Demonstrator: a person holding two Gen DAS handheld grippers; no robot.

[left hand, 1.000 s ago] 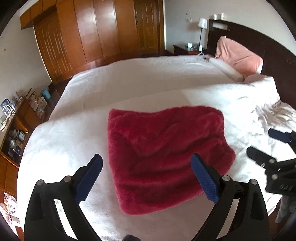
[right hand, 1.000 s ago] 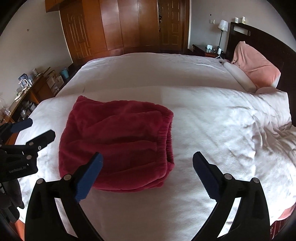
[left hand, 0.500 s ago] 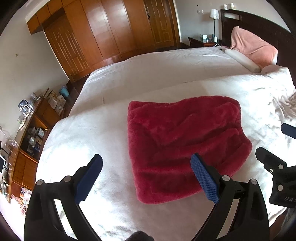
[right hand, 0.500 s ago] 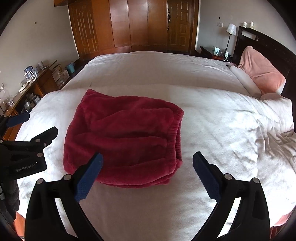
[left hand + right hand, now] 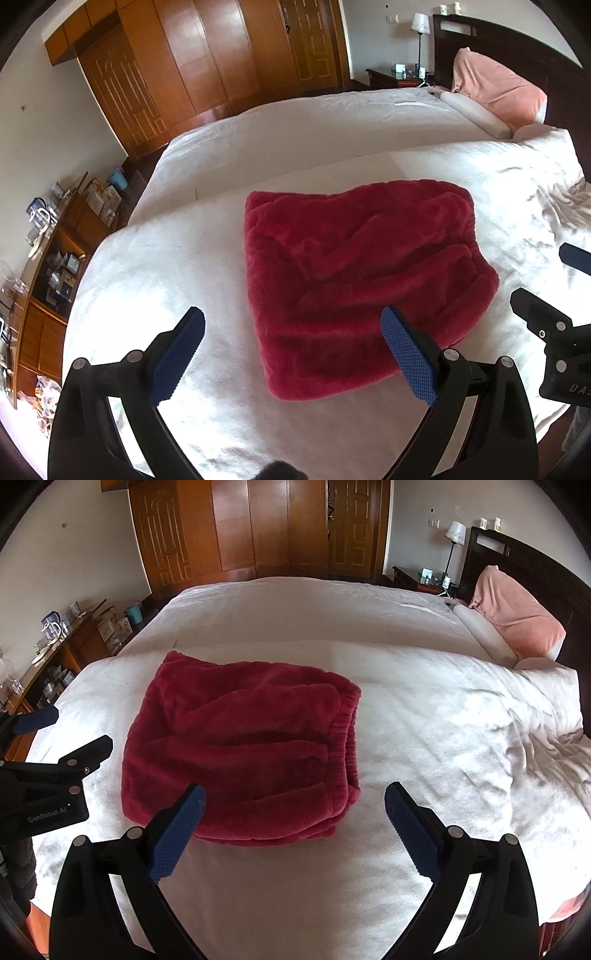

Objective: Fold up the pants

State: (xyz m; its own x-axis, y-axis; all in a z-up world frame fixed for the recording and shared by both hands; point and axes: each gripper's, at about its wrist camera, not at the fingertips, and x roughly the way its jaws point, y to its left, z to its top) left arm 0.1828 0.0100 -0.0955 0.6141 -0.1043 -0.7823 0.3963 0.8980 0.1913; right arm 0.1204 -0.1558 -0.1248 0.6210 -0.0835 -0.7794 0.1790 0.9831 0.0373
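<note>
Dark red fleece pants (image 5: 354, 273) lie folded into a thick rectangle on the white bed, also seen from the right wrist as pants (image 5: 240, 753) with the ribbed waistband on their right edge. My left gripper (image 5: 291, 350) hovers open above the near left part of the bed, its right pad over the pants' near edge, holding nothing. My right gripper (image 5: 291, 830) is open too, empty, above the pants' near right corner. Each gripper shows at the other view's edge: the right gripper (image 5: 550, 295), the left gripper (image 5: 62, 738).
The white bedspread (image 5: 443, 720) is rumpled to the right. A pink pillow (image 5: 517, 616) and a white bolster (image 5: 480, 631) lean at the dark headboard. A wooden wardrobe (image 5: 258, 528) stands behind the bed, a cluttered low shelf (image 5: 55, 251) at the left, a lamp (image 5: 454, 535) on the nightstand.
Both grippers have drawn back and risen slightly from the bed; the folded pants look smaller and more centred. The pants themselves have not moved. Both stay open.
</note>
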